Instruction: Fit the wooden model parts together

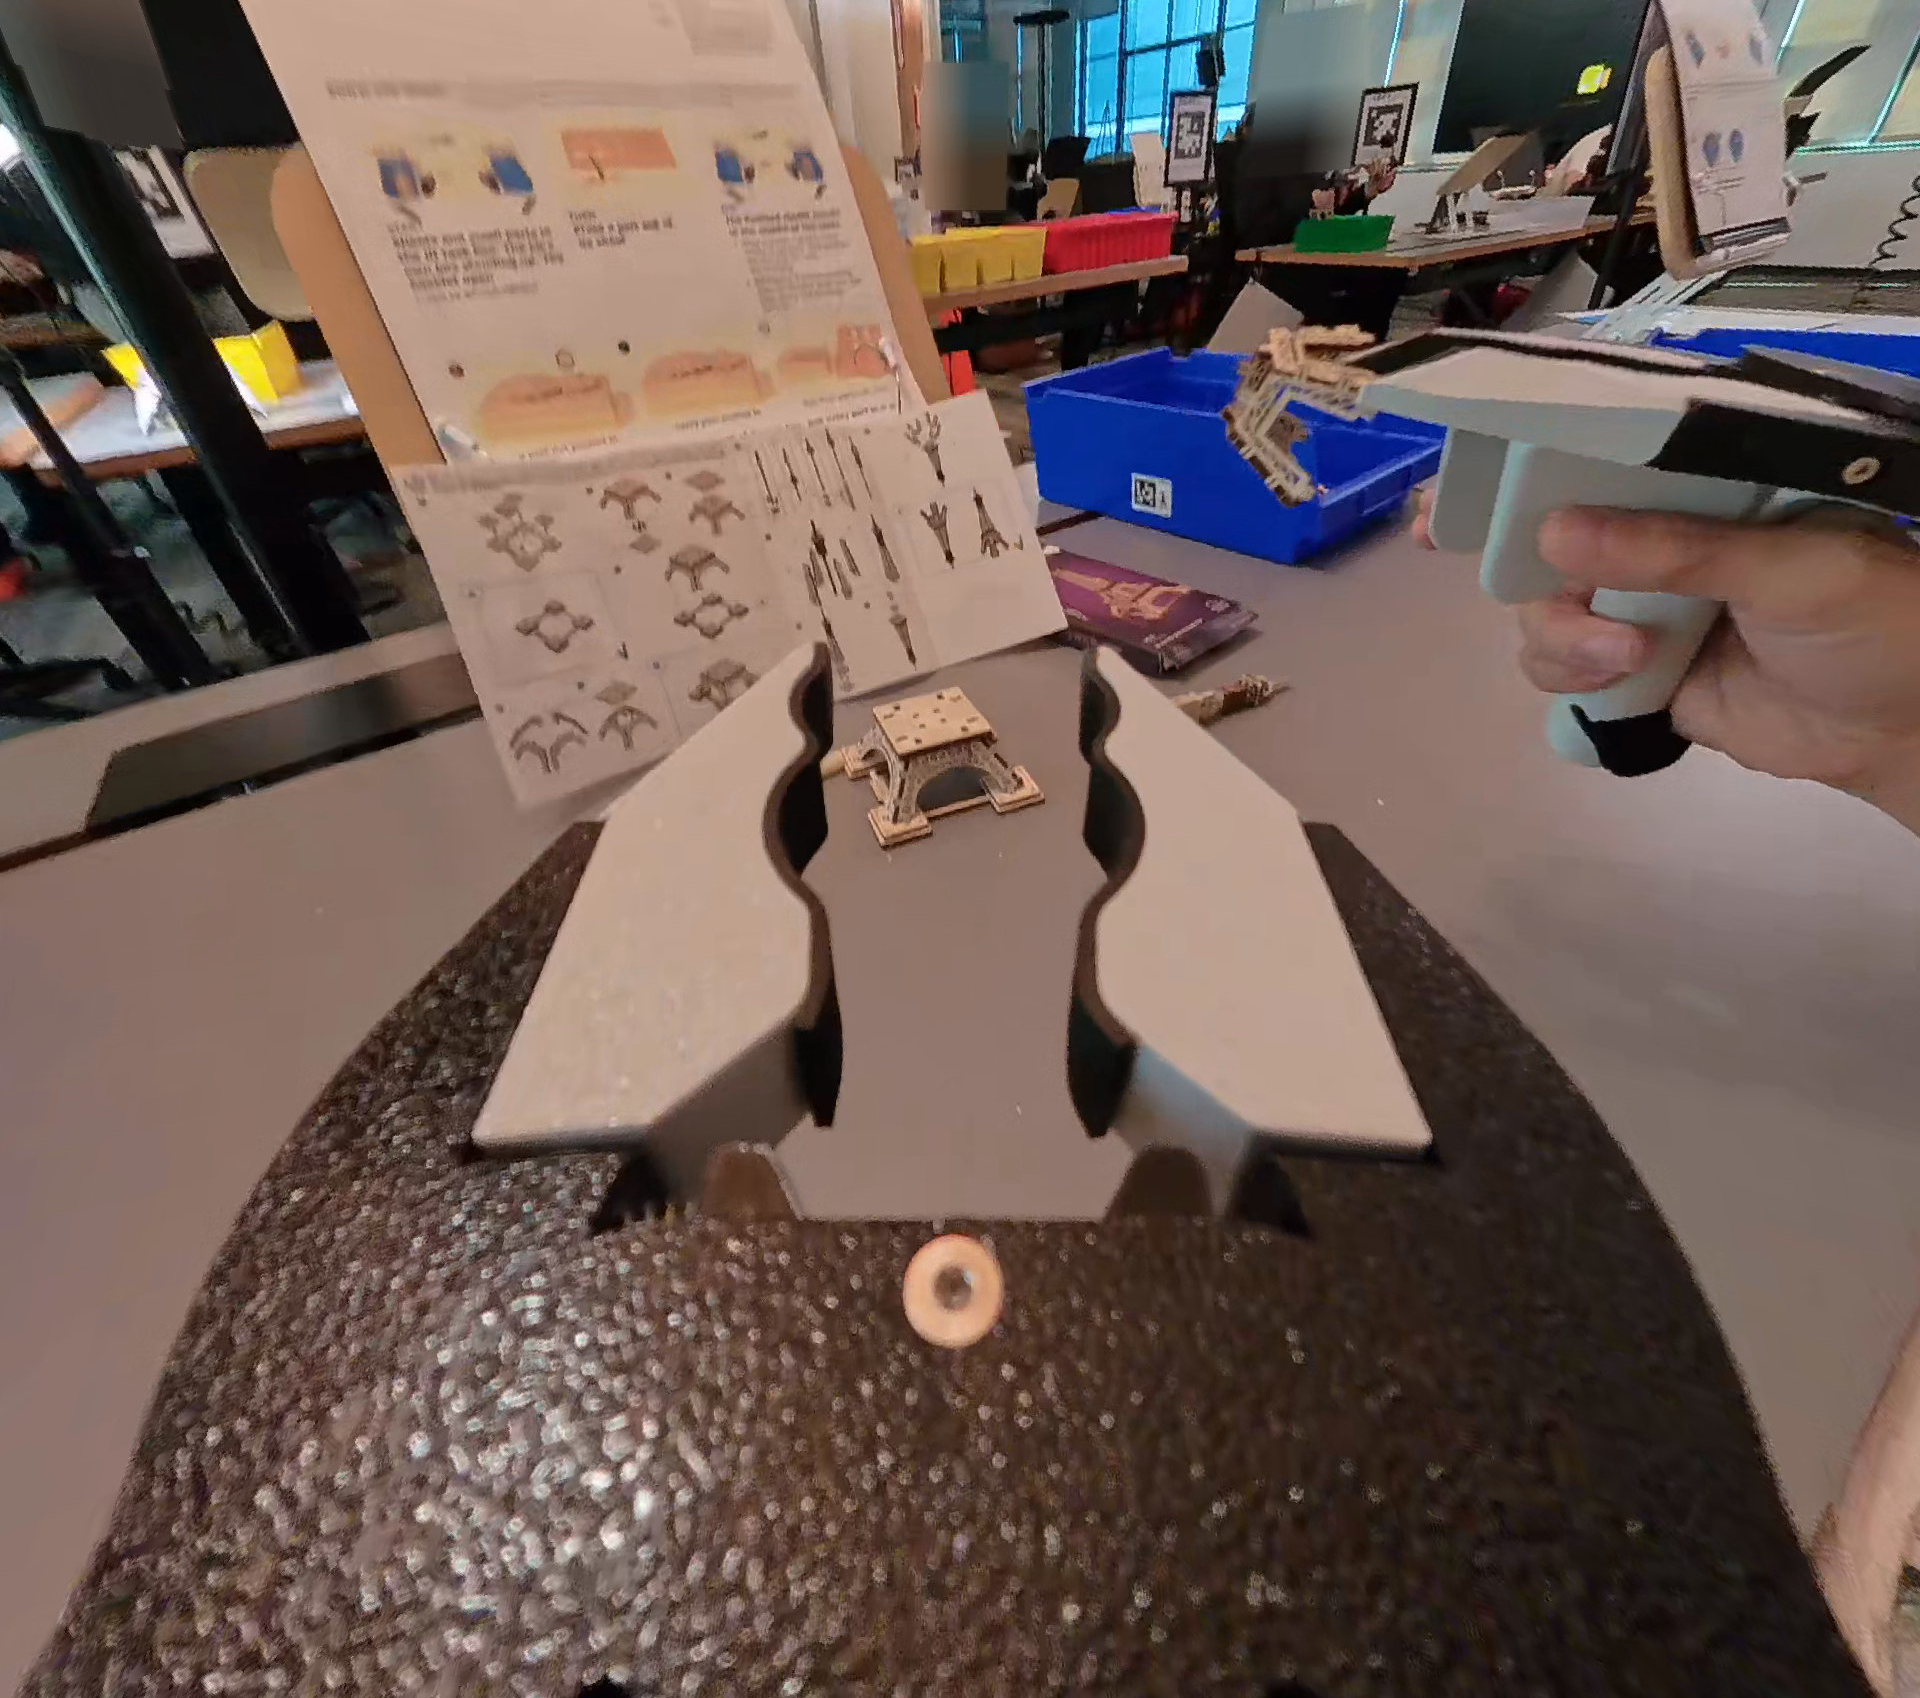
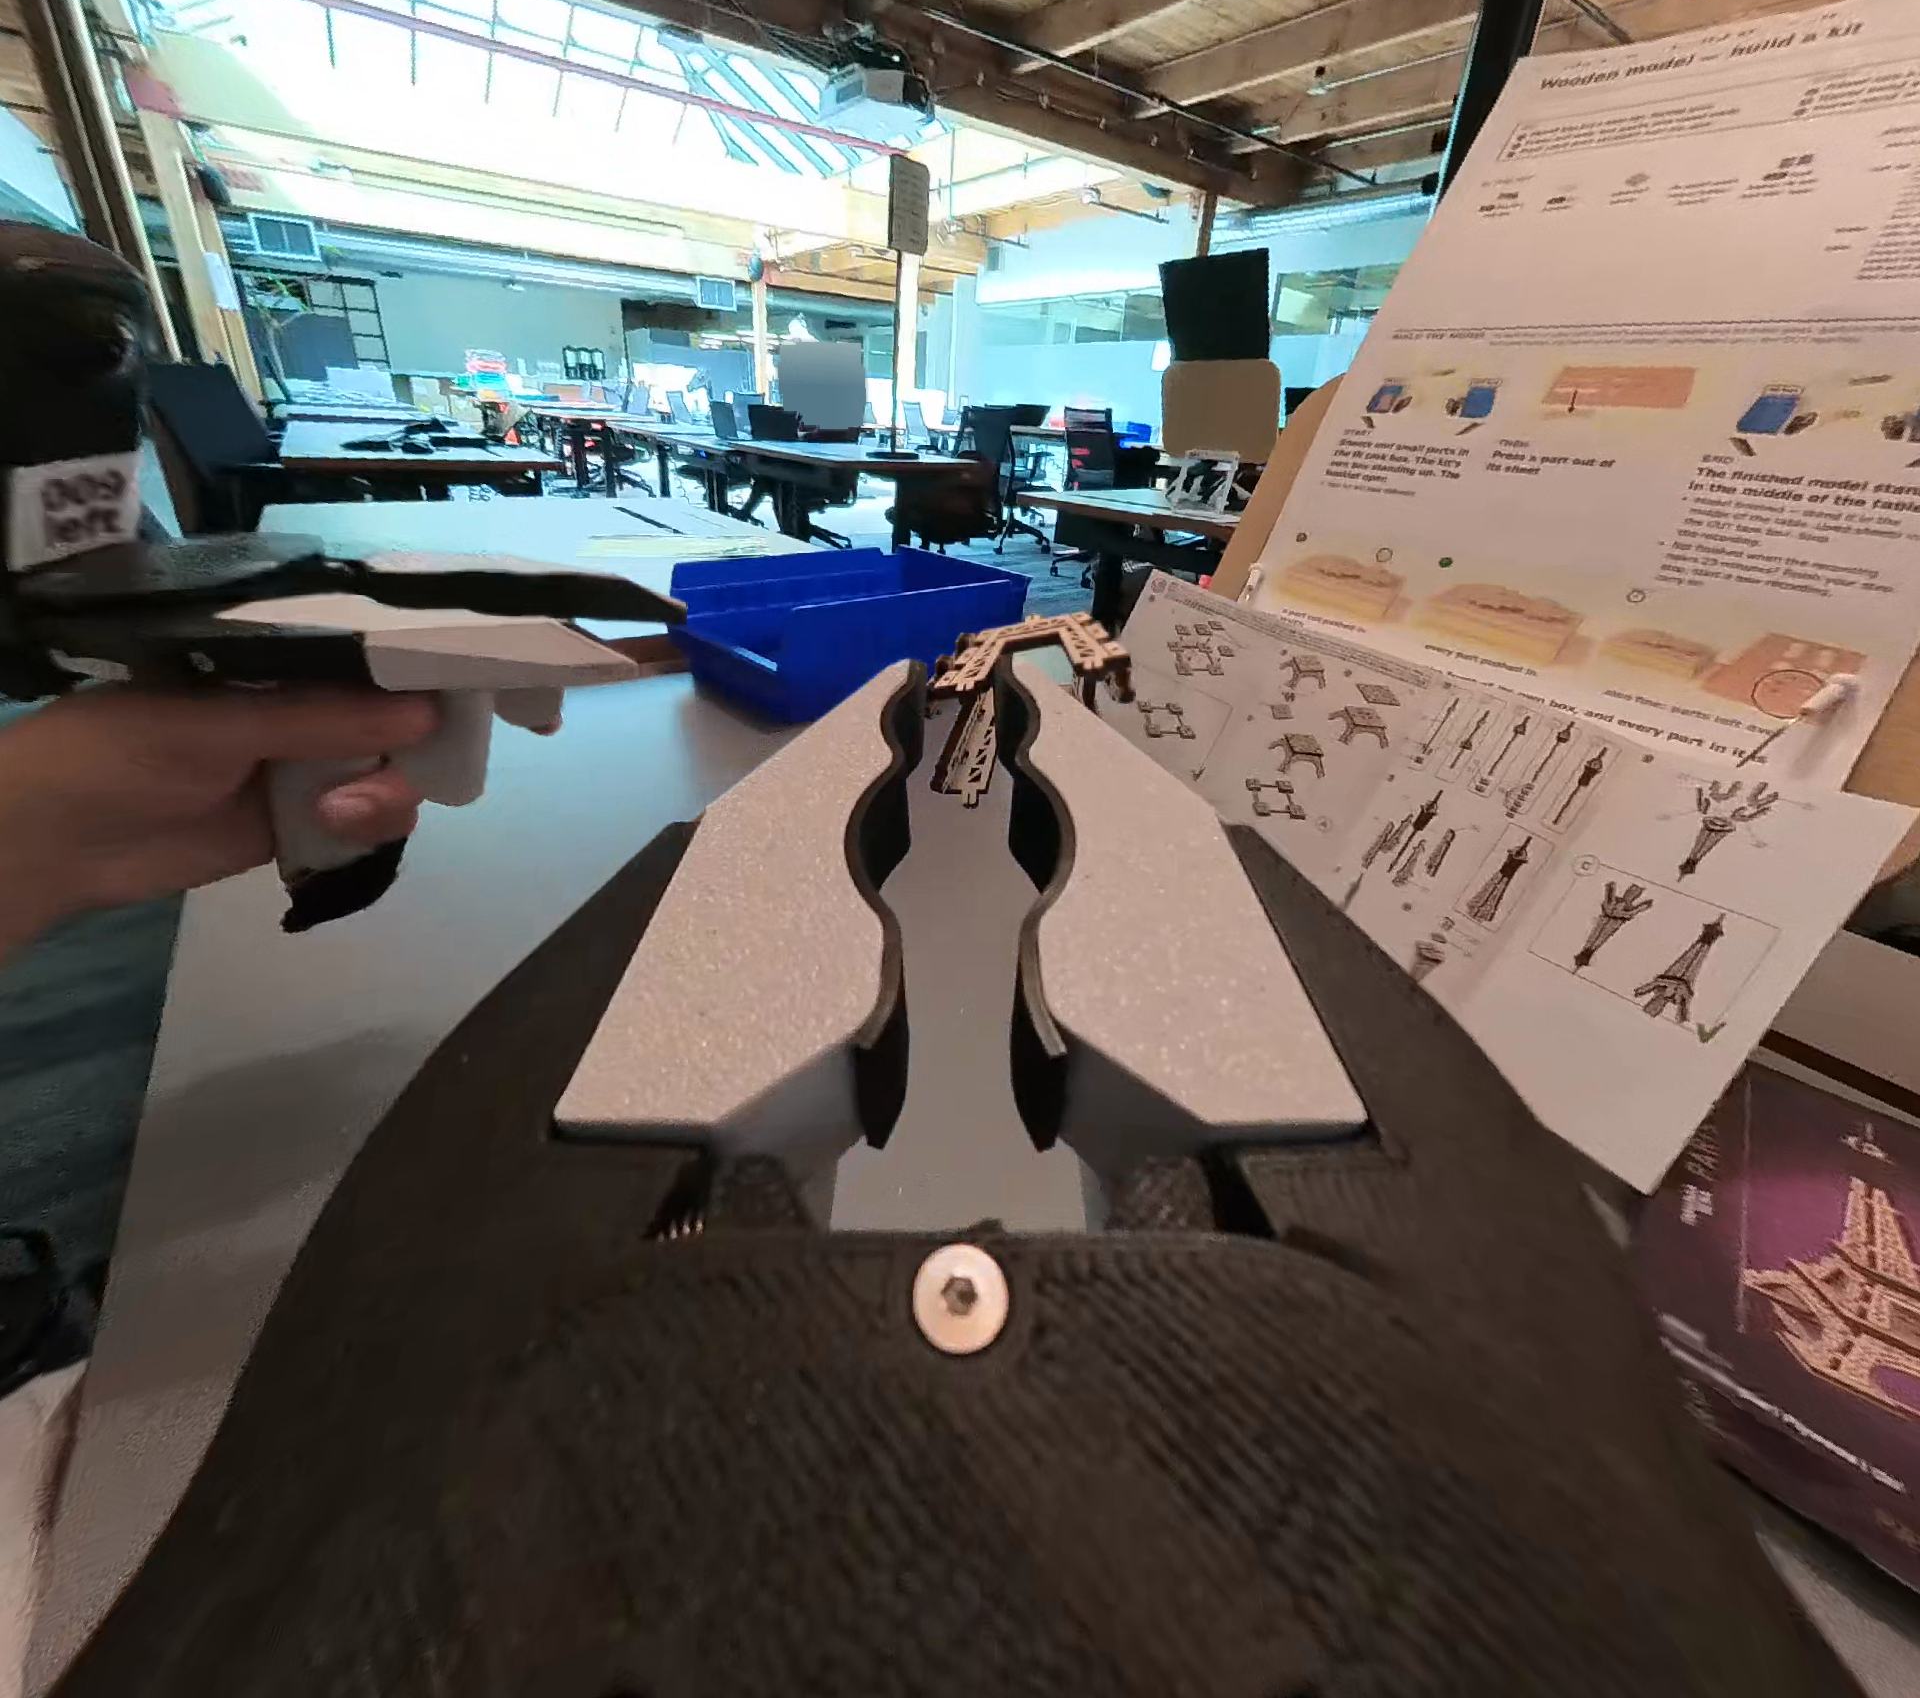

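I am looking across the grey table, which is filling the lower half of both views. The instruction sheets are standing propped at upper left of the left wrist view, and the blue bin is sitting at centre right behind them. My left gripper is hovering with its fingers spread wide and gripping nothing; the wooden tower base is standing on the table between and beyond the tips, at frame centre. My right gripper is pinching the lattice tower section narrowly at the fingertips, at the centre of its own view, lifted clear of the table. A purple kit packet is lying right of centre, with a small wooden piece just below it.
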